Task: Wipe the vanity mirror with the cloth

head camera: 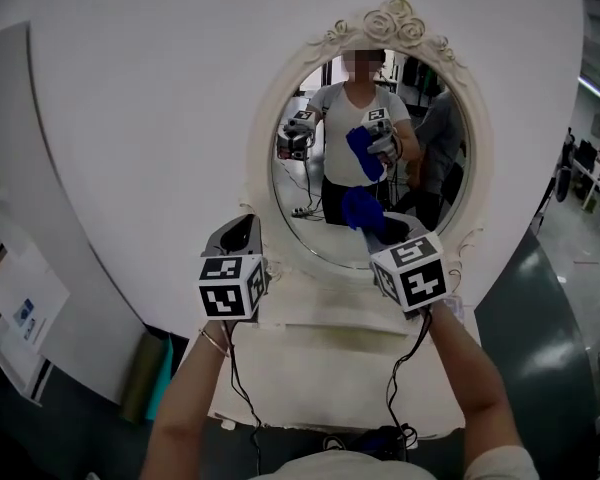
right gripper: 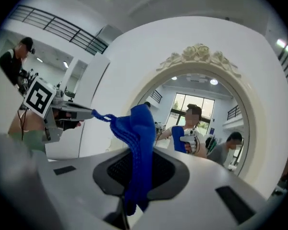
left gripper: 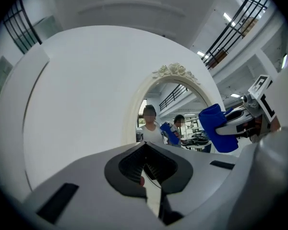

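Head view shows the right tongs [head camera: 378,230] clenched on the blue cloth [head camera: 359,209], close to the lower glass of the vanity mirror [head camera: 315,193], while the left tongs [head camera: 242,226] are closed and empty; wiping seems barely begun, with most of the glass left.

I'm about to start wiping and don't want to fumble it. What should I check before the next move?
1. Blue cloth clamped in right hand-held gripper: ok, jaws shut on it.
2. Cloth on the mirror glass: not ok, a gap separates it from its reflection.
3. Left hand-held gripper off the glass: ok, shut, empty, by the mirror's lower left edge.
4. Enough cloth past the jaws: ok, a fold sticks out.
5. Smudges to target: cannot tell.
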`<state>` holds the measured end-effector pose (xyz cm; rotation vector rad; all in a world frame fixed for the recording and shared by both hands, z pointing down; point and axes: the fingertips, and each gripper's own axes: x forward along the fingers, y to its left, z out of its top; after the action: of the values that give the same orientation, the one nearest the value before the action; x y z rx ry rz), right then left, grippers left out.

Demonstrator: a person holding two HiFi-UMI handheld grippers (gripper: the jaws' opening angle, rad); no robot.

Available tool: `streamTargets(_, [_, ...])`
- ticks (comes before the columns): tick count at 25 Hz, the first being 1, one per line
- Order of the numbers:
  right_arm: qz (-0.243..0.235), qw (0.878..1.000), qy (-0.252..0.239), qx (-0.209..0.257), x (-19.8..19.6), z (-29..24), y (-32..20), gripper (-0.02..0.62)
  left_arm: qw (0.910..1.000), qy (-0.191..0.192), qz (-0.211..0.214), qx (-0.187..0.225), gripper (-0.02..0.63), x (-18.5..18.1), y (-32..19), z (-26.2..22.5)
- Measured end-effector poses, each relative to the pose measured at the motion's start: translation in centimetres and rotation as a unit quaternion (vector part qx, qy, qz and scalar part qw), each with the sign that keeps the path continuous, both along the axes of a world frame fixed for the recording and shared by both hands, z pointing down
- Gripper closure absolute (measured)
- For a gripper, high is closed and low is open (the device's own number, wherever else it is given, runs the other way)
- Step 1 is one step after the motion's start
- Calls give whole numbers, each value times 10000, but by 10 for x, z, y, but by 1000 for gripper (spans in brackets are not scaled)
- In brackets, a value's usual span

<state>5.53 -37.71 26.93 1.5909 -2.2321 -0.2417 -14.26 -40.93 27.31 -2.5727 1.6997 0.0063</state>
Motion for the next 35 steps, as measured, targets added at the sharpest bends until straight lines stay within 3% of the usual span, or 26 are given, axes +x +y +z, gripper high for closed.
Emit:
streamTargets(4, [72,9960,788,417,-9,-55,-25,529,9989,-391,-39,271,601,3,-24,-43])
streamTargets(8, [187,9835,1584,851,-22,-111,-50,529,9949,-774,-45,653,601,14,-41,-88])
streamTargets(16, [747,9484,2792,1302,-40,-177,-102,529,9961,-356,-118,797,601,15,-72,-162])
streamTargets(19, [945,9410,2948,1365,-41,-187,-114,529,9959,-332,-227,804,600,12,-80,-171])
streamTargets(24, [1083,9409,2925,1318,-41,-191,-128,529,9962,-363,-362,711,600,2,-89,-162])
streamTargets(35, [971,9366,3143,1208,-66,-156,-141,529,9972,-291,-485,489,601,-14,-98,-126])
